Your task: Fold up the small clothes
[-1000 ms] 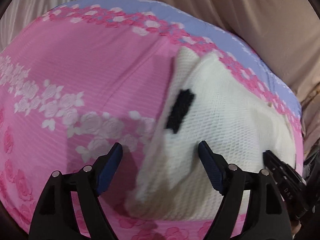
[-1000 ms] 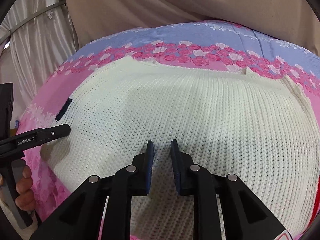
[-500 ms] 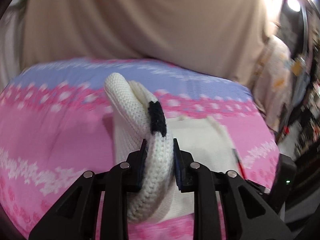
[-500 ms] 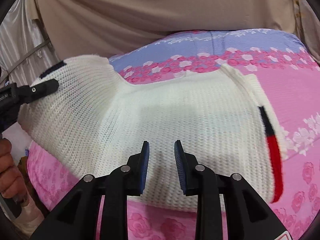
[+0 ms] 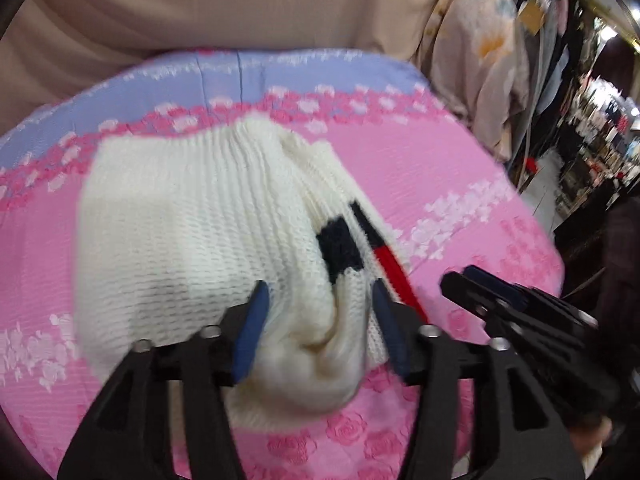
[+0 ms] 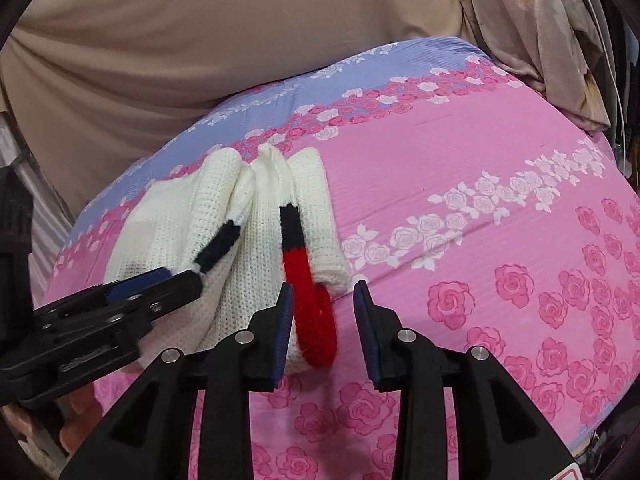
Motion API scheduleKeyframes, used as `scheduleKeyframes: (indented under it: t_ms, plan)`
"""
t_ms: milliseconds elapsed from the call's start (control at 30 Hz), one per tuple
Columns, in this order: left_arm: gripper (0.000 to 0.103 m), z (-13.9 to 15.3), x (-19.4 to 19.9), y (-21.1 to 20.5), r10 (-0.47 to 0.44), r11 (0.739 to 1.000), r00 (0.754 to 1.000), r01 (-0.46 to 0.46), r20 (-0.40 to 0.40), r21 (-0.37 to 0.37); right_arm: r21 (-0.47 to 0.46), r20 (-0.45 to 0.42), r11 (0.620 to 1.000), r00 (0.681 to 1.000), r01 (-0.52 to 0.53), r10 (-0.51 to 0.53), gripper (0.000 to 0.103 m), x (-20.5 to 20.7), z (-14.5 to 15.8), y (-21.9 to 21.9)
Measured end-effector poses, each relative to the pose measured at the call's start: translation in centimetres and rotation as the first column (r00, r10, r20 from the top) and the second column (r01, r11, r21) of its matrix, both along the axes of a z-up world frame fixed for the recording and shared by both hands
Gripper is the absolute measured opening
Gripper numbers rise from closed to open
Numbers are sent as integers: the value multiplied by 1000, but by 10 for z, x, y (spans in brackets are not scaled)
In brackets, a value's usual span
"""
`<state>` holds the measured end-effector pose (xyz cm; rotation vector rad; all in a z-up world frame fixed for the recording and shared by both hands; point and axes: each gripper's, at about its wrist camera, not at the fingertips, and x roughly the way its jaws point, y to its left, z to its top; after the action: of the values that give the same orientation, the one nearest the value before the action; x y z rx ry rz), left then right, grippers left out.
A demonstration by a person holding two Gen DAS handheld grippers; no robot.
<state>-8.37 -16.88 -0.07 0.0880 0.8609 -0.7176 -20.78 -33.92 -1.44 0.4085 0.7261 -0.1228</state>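
I keep the left tongs (image 5: 320, 320) spread around the folded white sweater (image 5: 192, 216) on the pink bedspread (image 6: 460, 184), releasing the fold. The right tongs (image 6: 322, 320) sit spread beside the red cuff (image 6: 312, 316), holding nothing.

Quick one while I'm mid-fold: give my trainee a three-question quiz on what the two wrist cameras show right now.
1. True or false: the right claw is shut on the white knit sweater.
2. Which colour is the sweater's trim nearest the right claw? A) red B) green C) yellow
3. Fill in: the sweater lies folded on a floral bedcover that is mostly ____ around it.

Key
1. False: its jaws stand apart, and so do those of the left claw, which straddles the sweater's near edge.
2. A.
3. Pink.
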Motion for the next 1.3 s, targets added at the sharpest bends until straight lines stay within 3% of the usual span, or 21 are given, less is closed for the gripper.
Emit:
scheduleKeyframes:
  t_ms: [33, 133, 267, 400, 433, 467, 500, 567, 667, 733, 800, 833, 900, 967, 1033, 1100, 1200, 1300]
  plan:
    - [71, 14, -5, 18, 22, 999, 999, -21, 32, -36, 25, 23, 999, 999, -37, 36, 42, 5, 7, 0]
    - [83, 36, -10, 58, 110, 992, 989, -104, 95, -65, 96, 72, 983, 986, -159, 153, 62, 31, 21, 10]
    - [83, 23, 0, 94, 285, 955, 946, -294, 152, 45, 129, 30, 951, 960, -280, 278, 73, 79, 15, 34]
    - [83, -16, 18, 110, 360, 922, 931, -366, 65, 126, 142, -69, 940, 944, -311, 323, 73, 117, -11, 58]
    - [82, -26, 21, 111, 370, 915, 928, -374, 54, 151, 136, -87, 939, 941, -315, 328, 68, 123, -16, 65]
    - [82, -30, 21, 111, 376, 910, 925, -379, 49, 167, 114, -97, 941, 940, -317, 328, 42, 126, -16, 71]
    - [81, -33, 21, 111, 375, 911, 926, -376, 36, 171, 102, -84, 938, 937, -331, 340, 27, 126, -10, 75]
    - [81, -31, 19, 112, 366, 918, 930, -365, 24, 153, 130, 41, 923, 932, -361, 359, 19, 112, 17, 71]
    - [81, -18, 13, 109, 351, 927, 934, -356, 63, 117, 116, 190, 927, 924, -358, 333, 18, 85, 49, 48]
    - [81, -19, 15, 100, 335, 932, 939, -342, 72, 121, 90, 136, 952, 950, -294, 281, 18, 89, 34, 31]
    - [81, -31, 21, 89, 326, 930, 943, -333, 68, 156, 91, -49, 971, 973, -220, 225, 18, 113, -16, 14]
    - [82, -38, 26, 84, 319, 931, 946, -323, 52, 169, 124, -88, 972, 974, -199, 211, 17, 118, -37, 7]
    - [82, -51, 32, 77, 322, 927, 946, -320, 21, 194, 181, -31, 964, 978, -195, 204, 17, 107, -35, 0]
    - [82, -51, 31, 75, 321, 927, 947, -319, 23, 198, 134, -6, 977, 986, -167, 169, 25, 94, -15, 5]
    - [81, -43, 29, 76, 322, 926, 946, -323, 38, 194, 49, 41, 985, 985, -168, 166, 26, 75, 8, 17]
    - [81, -37, 27, 77, 324, 925, 945, -328, 53, 193, 29, 57, 979, 978, -201, 199, 29, 60, 17, 25]
    - [81, -34, 25, 77, 323, 926, 945, -328, 53, 189, 5, 20, 972, 972, -235, 234, 36, 47, 9, 39]
    - [81, -35, 25, 77, 326, 925, 944, -328, 44, 191, -35, -51, 969, 969, -243, 242, 38, 47, -18, 49]
